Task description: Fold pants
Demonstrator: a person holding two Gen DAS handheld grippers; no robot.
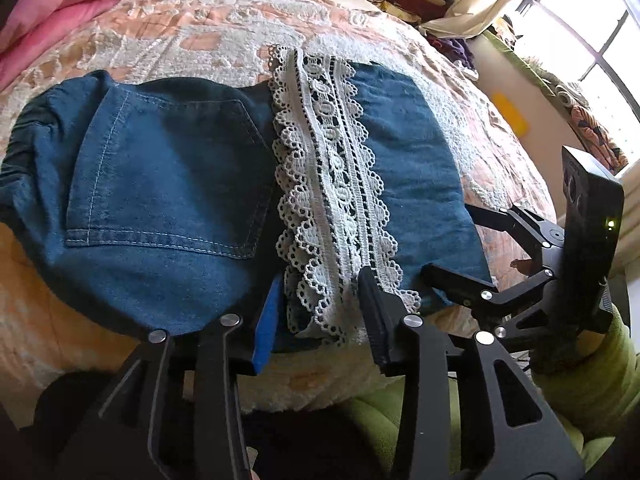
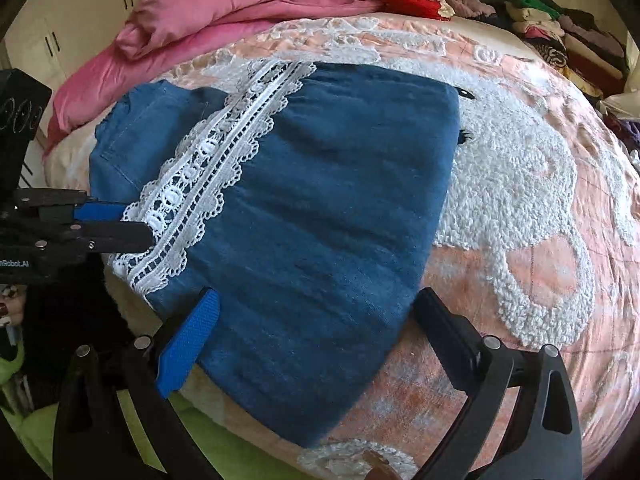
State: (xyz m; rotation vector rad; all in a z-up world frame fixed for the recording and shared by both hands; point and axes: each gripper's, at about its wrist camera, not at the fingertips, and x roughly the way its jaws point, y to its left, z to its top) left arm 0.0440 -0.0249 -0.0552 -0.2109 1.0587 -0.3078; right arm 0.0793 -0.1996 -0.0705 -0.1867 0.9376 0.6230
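Both grippers apart: left gripper (image 1: 320, 312) astride the lace trim (image 1: 332, 184), right gripper (image 2: 316, 328) astride the pants (image 2: 320, 208) near edge. Pinch all layers before folding.

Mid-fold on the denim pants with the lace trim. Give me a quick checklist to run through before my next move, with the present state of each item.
1. Pants lying flat on the bedspread: ok, folded over, only light wrinkles.
2. Lace trim visible and untangled: ok, it runs across the top layer.
3. Left gripper on the lace edge: the lace end sits between its fingers; whether the pads press it, cannot tell.
4. Right gripper ready to grasp: ok, open, straddling the near denim edge, nothing pinched.
5. Fold edges aligned: cannot tell, lower layers hidden.
6. Space on the bedspread beyond the pants: ok, the pink blanket lies well back.
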